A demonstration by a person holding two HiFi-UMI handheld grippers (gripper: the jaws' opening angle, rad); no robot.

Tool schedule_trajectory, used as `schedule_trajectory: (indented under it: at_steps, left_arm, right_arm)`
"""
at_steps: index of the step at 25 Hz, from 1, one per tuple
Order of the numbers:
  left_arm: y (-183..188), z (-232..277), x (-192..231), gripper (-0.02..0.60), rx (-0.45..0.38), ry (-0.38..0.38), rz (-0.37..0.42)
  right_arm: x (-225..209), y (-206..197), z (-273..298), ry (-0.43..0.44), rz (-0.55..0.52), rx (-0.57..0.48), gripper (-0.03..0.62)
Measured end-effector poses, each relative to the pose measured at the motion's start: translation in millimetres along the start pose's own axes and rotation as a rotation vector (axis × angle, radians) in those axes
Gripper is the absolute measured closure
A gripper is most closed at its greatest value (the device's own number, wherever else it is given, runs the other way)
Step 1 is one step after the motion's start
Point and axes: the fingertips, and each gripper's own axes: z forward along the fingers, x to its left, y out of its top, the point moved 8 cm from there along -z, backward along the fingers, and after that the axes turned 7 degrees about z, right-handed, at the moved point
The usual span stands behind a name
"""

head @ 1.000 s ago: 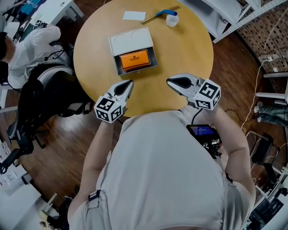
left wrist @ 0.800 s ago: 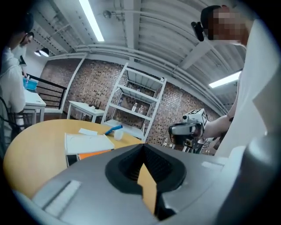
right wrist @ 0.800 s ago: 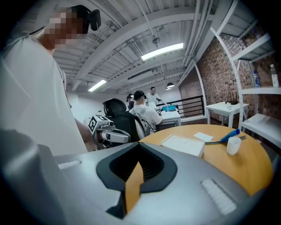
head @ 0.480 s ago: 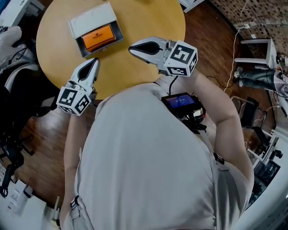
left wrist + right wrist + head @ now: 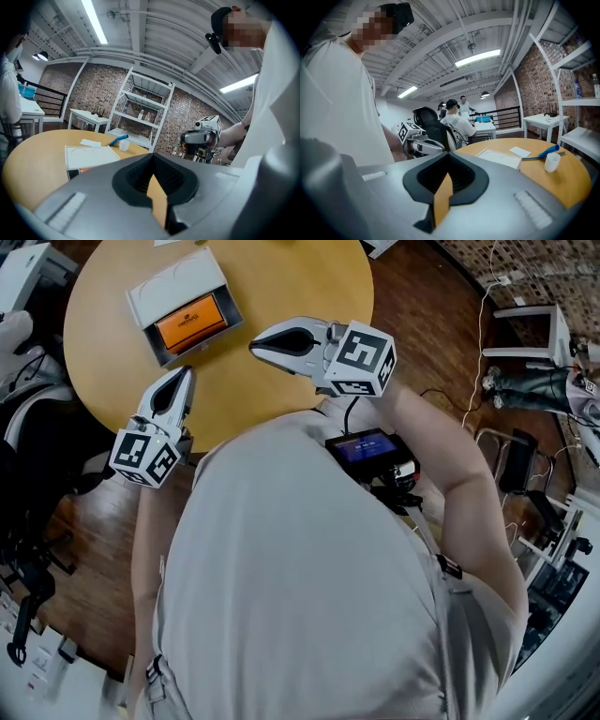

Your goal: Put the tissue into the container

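My left gripper [image 5: 181, 377] hangs over the near edge of the round wooden table [image 5: 281, 292], its jaws pressed together with nothing between them; my right gripper [image 5: 257, 345] sits a little further in over the tabletop, pointing left across it, jaws likewise closed and empty, only a sliver of table colour showing past the dark pads. The two are apart and neither touches anything on the table. A small black device with a lit screen [image 5: 362, 447] hangs at my chest, a cable running up from it towards the right gripper.

Beyond the left gripper stands the container [image 5: 141, 307], a shallow box with its white lid folded back on the far side; an orange packet [image 5: 190, 319], seemingly the tissue pack, lies flat inside it. Past the container, near the far rim, rests a flat white sheet [image 5: 519, 151]; just beside that lie a blue-handled tool [image 5: 549, 150] and a small white cup [image 5: 552, 162].

Off the table to the left, a person in white [image 5: 457, 123] sits by a black office chair [image 5: 427, 118]; on the other side a white shelf unit [image 5: 142, 113] stands against a brick wall [image 5: 89, 93].
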Motion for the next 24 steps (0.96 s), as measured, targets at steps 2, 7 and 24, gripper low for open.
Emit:
schedule_trajectory:
  at_steps: [2, 7, 24]
  left_arm:
    - [0.3, 0.3, -0.7, 0.581, 0.001, -0.002, 0.001]
    - [2.2, 0.6, -1.3, 0.581, 0.001, -0.004, 0.01]
    - [3.0, 2.2, -7.1, 0.581, 0.017, -0.006, 0.014]
  right_arm:
    - [0.6, 1.2, -0.6, 0.002, -0.006, -0.003, 0.594]
    - [0.5, 1.6, -0.8, 0.006, -0.005, -0.008, 0.594]
    - [0.2, -2.8, -1.7, 0.016, -0.002, -0.006, 0.594]
